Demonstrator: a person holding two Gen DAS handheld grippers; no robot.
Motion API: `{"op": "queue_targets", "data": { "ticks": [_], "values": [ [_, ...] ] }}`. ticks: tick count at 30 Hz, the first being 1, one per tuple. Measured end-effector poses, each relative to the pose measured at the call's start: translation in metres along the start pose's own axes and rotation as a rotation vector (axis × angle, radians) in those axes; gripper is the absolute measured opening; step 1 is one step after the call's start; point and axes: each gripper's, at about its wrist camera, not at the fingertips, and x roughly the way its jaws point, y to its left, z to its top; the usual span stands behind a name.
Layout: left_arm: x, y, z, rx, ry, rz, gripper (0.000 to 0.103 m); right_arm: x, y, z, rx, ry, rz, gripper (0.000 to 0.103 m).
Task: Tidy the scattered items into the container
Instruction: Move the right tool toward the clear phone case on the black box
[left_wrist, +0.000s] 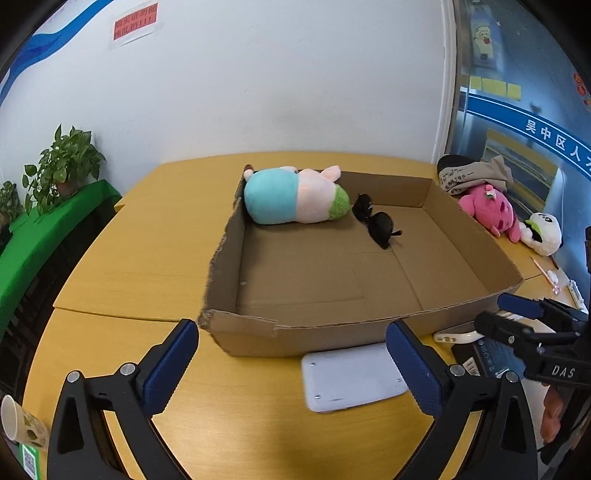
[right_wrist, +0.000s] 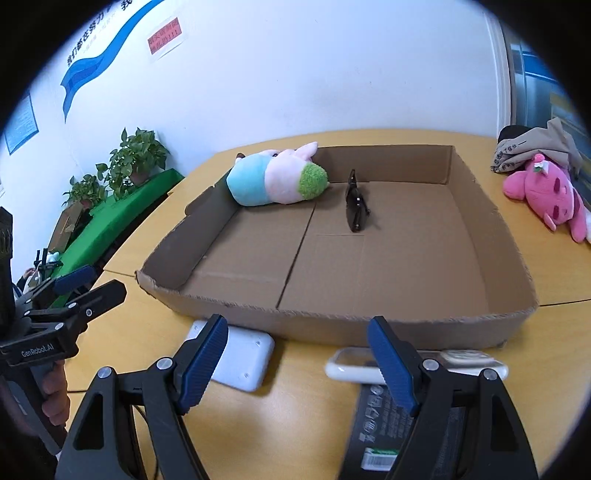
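A shallow cardboard box (left_wrist: 236, 258) (right_wrist: 509, 258) sits on the yellow table. Inside lie a blue, pink and green plush (left_wrist: 291, 199) (right_wrist: 273, 181) and black sunglasses (left_wrist: 376, 219) (right_wrist: 355, 206). In front of the box lie a white flat device (left_wrist: 351, 380) (right_wrist: 243, 360), a white remote-like item (left_wrist: 456, 336) (right_wrist: 354, 367) and a black box (right_wrist: 373, 424). My left gripper (left_wrist: 291, 365) is open and empty over the table before the box. My right gripper (right_wrist: 299, 362) is open and empty above the remote and black box.
A pink plush (left_wrist: 491, 210) (right_wrist: 546, 192), a panda plush (left_wrist: 543, 229) and folded clothing (left_wrist: 472, 175) lie right of the box. A paper cup (left_wrist: 22, 424) stands at the near left. Potted plants (left_wrist: 62, 162) stand on a green shelf to the left.
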Motion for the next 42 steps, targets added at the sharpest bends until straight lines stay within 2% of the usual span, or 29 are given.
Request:
{"op": "queue_targets", "data": {
  "ticks": [6, 10, 13, 17, 24, 35, 42],
  "values": [
    [0.005, -0.040, -0.009, -0.009, -0.013, -0.024, 0.103, -0.013, -0.034, -0.018, -0.028, 0.026, -0.017, 0.078],
    [0.002, -0.053, -0.002, 0.026, -0.012, -0.053, 0.103, -0.021, -0.051, -0.017, -0.013, 0.026, -0.020, 0.078],
    [-0.001, -0.048, 0.003, 0.028, -0.030, -0.043, 0.103, -0.028, -0.053, -0.014, -0.013, -0.009, -0.034, 0.078],
    [0.003, -0.036, 0.005, -0.015, -0.019, -0.043, 0.103, -0.030, -0.051, -0.013, -0.013, -0.031, -0.052, 0.078],
    [0.000, -0.029, -0.004, -0.033, -0.038, -0.059, 0.103, -0.032, -0.041, -0.010, -0.020, -0.040, -0.095, 0.078],
    [-0.013, -0.024, -0.011, -0.040, -0.055, -0.084, 0.103, -0.039, -0.012, -0.010, -0.074, -0.049, -0.104, 0.078],
    [-0.017, -0.024, -0.017, -0.033, -0.038, -0.105, 0.103, -0.049, -0.028, -0.020, -0.056, -0.044, -0.108, 0.078]
  ]
}}
